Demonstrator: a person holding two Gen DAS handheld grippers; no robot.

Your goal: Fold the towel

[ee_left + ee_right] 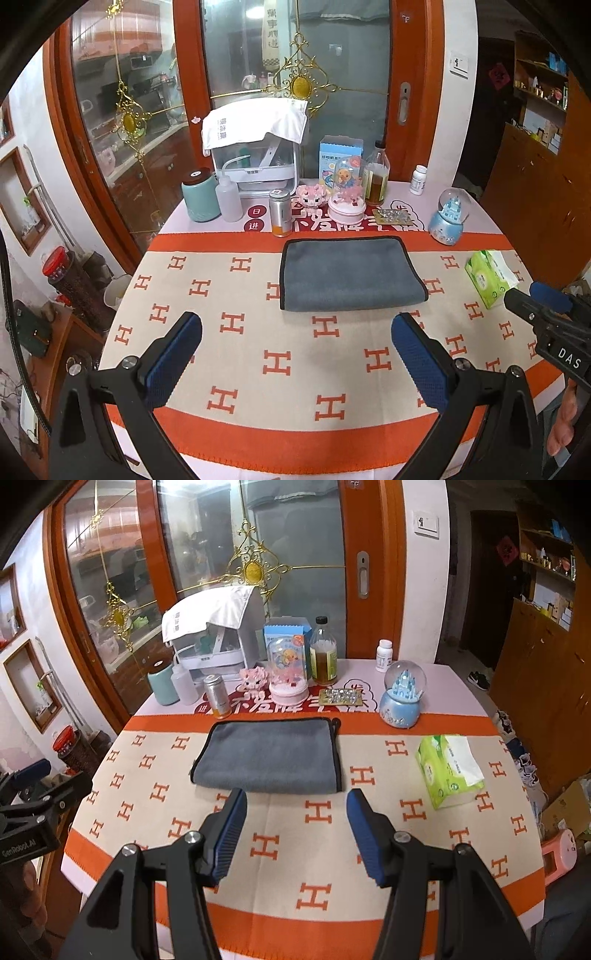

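Observation:
A grey towel (351, 275) with a dark hem lies folded flat on the patterned cloth, toward the far side of the table; it also shows in the right wrist view (269, 755). My left gripper (295, 325) is open and empty, held above the cloth just short of the towel's near edge. My right gripper (297, 799) is open and empty, close to the towel's near right edge. The right gripper also shows at the right edge of the left wrist view (535, 295), and the left gripper at the left edge of the right wrist view (40, 779).
A green tissue pack (448, 771) lies right of the towel. Behind the towel stand a blue snow globe (402, 698), a pink dome toy (288, 672), a glass bottle (324, 651), a metal can (218, 696), a teal canister (162, 683) and a white covered box (218, 635). The table edge (295, 952) is near me.

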